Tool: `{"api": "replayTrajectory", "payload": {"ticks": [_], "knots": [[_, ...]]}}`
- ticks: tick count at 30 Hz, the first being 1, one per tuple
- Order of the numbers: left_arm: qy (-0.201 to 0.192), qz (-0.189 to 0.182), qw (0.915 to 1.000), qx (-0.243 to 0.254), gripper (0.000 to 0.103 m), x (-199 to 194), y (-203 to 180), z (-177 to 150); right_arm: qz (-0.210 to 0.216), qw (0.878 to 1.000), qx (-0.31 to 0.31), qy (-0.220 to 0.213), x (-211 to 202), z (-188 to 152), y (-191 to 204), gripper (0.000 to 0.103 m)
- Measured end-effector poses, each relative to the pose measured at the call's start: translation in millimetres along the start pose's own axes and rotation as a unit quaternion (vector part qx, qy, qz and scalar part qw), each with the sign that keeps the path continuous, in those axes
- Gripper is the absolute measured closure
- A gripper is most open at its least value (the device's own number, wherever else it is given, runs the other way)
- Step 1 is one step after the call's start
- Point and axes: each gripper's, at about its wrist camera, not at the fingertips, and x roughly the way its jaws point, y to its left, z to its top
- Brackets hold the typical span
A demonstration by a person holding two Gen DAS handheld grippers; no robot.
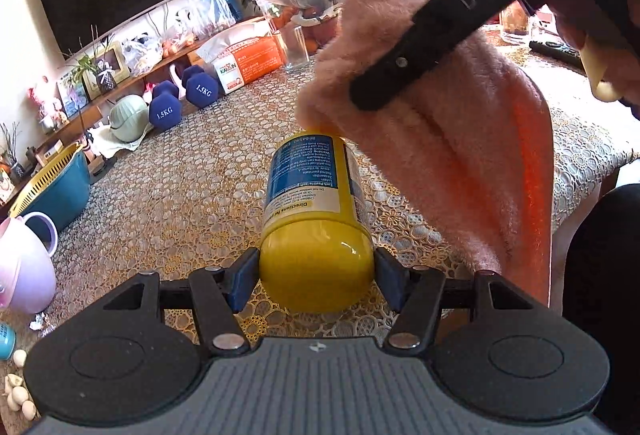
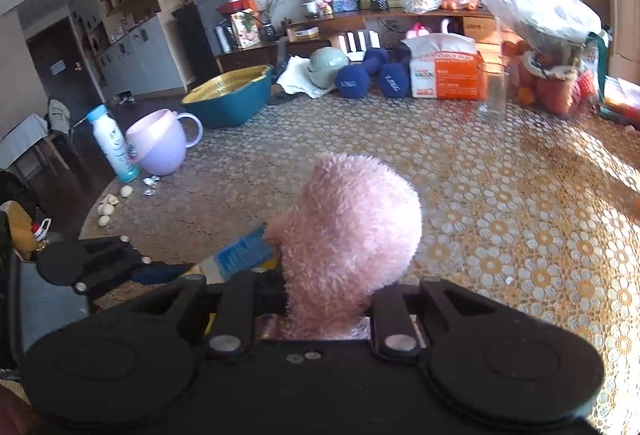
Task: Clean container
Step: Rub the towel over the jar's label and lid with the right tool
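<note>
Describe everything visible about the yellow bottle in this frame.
The yellow bottle is glossy plastic with a blue and white printed label. It is held off the lace tablecloth, rounded base toward the camera, clamped between the left gripper pads. Its far end is covered by the pink fluffy cloth held in the right gripper.

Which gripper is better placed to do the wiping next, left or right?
Right. The right gripper is shut on the pink fluffy cloth, which already touches the far end of the yellow bottle. The left gripper is occupied clamping that bottle's near end.
</note>
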Motion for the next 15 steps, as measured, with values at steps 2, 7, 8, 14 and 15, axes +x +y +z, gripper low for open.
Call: {"api": "replayTrajectory", "payload": {"ticks": [2,7,8,14,15], "knots": [[-0.005,0.004,0.9999,0.011,0.042,-1,-4,0,0.021,0.999,-0.025,0.0,2,9,19,0.084],[-0.012,0.009,0.9992,0.037,0.042,-4,-12,0,0.06,0.994,-0.092,0.023,24,16,62,0.084],[-0.012,0.01,0.9991,0.039,0.042,-3,-13,0,0.053,0.992,-0.107,0.031,31,14,67,0.084],[-0.013,-0.004,0.9997,0.022,0.042,-4,-8,1,0.023,0.996,-0.081,0.032,43,18,49,0.084],[-0.011,-0.01,0.9998,0.012,0.042,-4,-6,1,0.019,0.997,-0.073,0.032,44,20,44,0.084]]}}
